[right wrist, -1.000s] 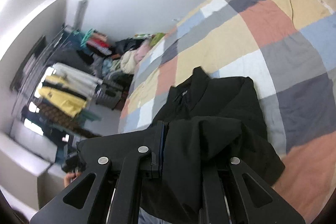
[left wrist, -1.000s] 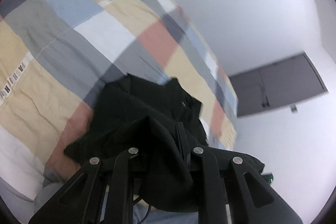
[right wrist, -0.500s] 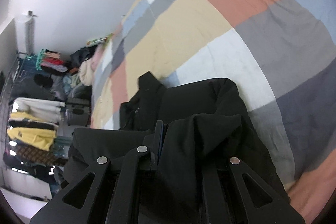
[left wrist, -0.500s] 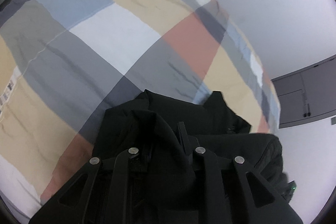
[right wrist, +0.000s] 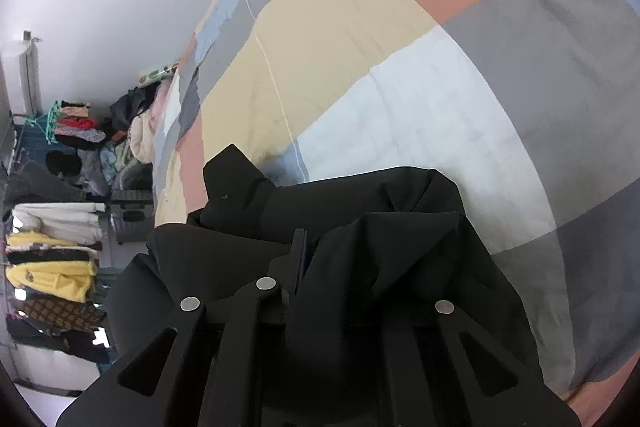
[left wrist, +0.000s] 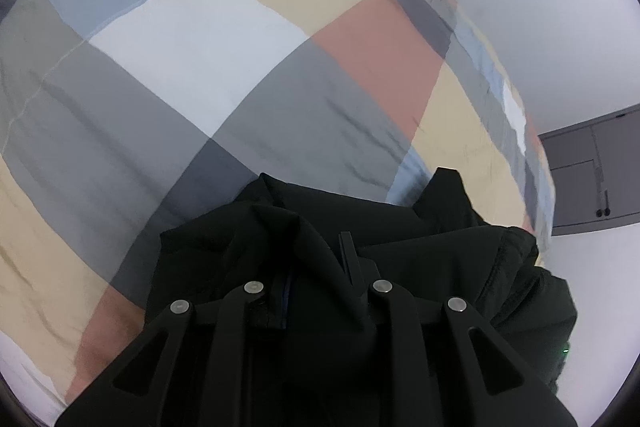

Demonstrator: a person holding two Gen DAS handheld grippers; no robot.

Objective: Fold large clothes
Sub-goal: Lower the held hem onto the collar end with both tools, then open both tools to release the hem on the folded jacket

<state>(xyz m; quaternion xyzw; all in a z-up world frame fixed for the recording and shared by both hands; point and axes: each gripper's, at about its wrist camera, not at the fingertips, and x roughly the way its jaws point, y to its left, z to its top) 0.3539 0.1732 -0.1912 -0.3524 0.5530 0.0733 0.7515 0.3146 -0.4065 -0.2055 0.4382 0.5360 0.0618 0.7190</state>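
A black garment lies partly on the checked bedspread, its collar end farthest from me. My left gripper is shut on a fold of the black garment, which drapes over its fingers. In the right wrist view the same garment shows, and my right gripper is shut on another fold of it; cloth hides the right finger. Both grippers hold the near edge just above the bed, side by side.
The bedspread of grey, white, beige, pink and blue squares fills most of both views. A clothes rack and a pile of clothes stand beyond the bed's left side. A grey door is at the right.
Both grippers have moved forward and lower over the bed with the garment held. The held edge now lies closer to the collar end, and the bedspread looks nearer.
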